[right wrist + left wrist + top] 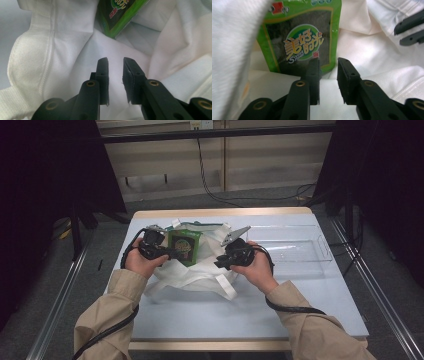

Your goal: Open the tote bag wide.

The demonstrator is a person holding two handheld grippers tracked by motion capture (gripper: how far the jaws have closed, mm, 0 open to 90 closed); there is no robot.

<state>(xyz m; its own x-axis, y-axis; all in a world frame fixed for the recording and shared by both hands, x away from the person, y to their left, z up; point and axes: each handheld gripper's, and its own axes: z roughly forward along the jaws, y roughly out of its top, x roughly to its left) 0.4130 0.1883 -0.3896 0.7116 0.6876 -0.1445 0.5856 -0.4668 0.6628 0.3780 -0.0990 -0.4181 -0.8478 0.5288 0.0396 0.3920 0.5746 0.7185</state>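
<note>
Both forearms in tan sleeves enter from the near edge and converge on the white bag (200,270). The left gripper (172,252) sits at the bag's left side, pointing inward, jaws narrowly parted with nothing clamped. The right gripper (220,262) sits at the bag's right side, pointing inward, jaws likewise narrowly apart, gripping nothing.

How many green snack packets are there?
1. The green snack packet stands in the open mouth of the white cloth bag, between the two grippers. More packets may be hidden inside the bag's folds.
</note>
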